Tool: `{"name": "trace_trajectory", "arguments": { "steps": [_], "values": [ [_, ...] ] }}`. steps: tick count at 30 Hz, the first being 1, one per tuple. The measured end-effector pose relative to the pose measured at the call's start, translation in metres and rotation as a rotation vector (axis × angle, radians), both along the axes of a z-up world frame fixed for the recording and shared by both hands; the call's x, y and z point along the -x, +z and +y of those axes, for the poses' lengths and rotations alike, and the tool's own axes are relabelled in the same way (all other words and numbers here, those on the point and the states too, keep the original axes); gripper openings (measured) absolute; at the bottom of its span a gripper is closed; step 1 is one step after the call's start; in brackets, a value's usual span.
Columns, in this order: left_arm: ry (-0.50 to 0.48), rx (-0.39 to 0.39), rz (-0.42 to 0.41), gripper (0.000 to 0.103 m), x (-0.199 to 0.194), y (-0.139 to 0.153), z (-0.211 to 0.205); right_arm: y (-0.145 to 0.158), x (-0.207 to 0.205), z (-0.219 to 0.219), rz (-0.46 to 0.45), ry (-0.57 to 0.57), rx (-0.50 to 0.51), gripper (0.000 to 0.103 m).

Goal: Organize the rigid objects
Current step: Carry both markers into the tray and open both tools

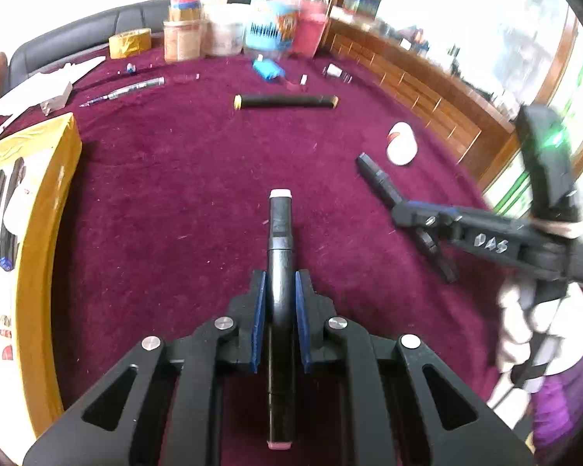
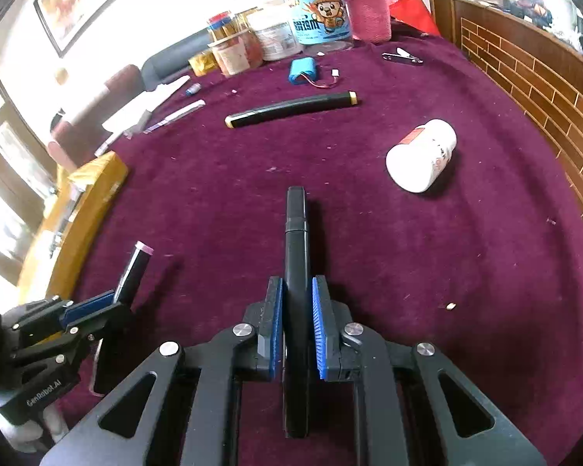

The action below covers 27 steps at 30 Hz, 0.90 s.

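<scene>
- Markers fill both grippers: left gripper (image 1: 280, 303) clamps a pink-tipped marker (image 1: 280, 240) lengthwise between its pads.
- Right gripper (image 2: 296, 310) grips a black marker (image 2: 296, 256); white bottle (image 2: 421, 155) lies ahead, right.

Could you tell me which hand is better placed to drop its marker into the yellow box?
Left, probably: its tool grips a marker nearer the yellow box; the right tool is farther away.

- The yellow box (image 1: 39, 233) is cut off by the left edge.
- The jars (image 1: 252, 23) at the back are blurred.
- The gloved hand (image 1: 532, 330) is partly hidden.
</scene>
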<state>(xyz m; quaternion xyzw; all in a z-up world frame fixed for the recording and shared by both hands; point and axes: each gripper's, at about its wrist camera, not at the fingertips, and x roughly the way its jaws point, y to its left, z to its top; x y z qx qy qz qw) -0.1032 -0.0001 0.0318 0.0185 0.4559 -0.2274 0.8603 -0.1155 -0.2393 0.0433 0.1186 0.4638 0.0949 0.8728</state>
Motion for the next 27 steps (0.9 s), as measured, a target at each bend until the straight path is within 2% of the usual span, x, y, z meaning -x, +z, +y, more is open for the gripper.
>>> {"name": "trace_trajectory", "arguments": {
  "steps": [3, 6, 9, 12, 18, 22, 25, 27],
  "values": [
    [-0.003, 0.083, -0.028, 0.012, 0.009, 0.011, 0.013, 0.01, 0.007, 0.007, -0.022, 0.016, -0.028, 0.013],
    [-0.014, 0.2, -0.059, 0.012, 0.02, 0.029, 0.032, 0.021, 0.012, 0.02, -0.042, 0.051, -0.061, 0.013],
    [-0.004, 0.317, -0.098, 0.012, 0.029, 0.049, 0.061, 0.034, 0.015, 0.04, -0.058, 0.093, -0.084, 0.013],
    [0.033, 0.398, -0.147, 0.012, 0.036, 0.067, 0.099, 0.049, 0.017, 0.068, -0.081, 0.149, -0.095, 0.013],
    [0.127, 0.455, -0.256, 0.012, 0.055, 0.095, 0.173, 0.081, 0.015, 0.146, -0.12, 0.3, -0.119, 0.013],
    [0.209, 0.44, -0.294, 0.012, 0.072, 0.101, 0.23, 0.09, 0.01, 0.202, -0.11, 0.399, -0.158, 0.013],
    [0.277, 0.402, -0.284, 0.012, 0.078, 0.092, 0.259, 0.084, 0.004, 0.243, -0.065, 0.456, -0.207, 0.013],
    [0.314, 0.383, -0.248, 0.012, 0.077, 0.079, 0.275, 0.076, 0.0, 0.268, -0.031, 0.483, -0.224, 0.013]
  ]
}}
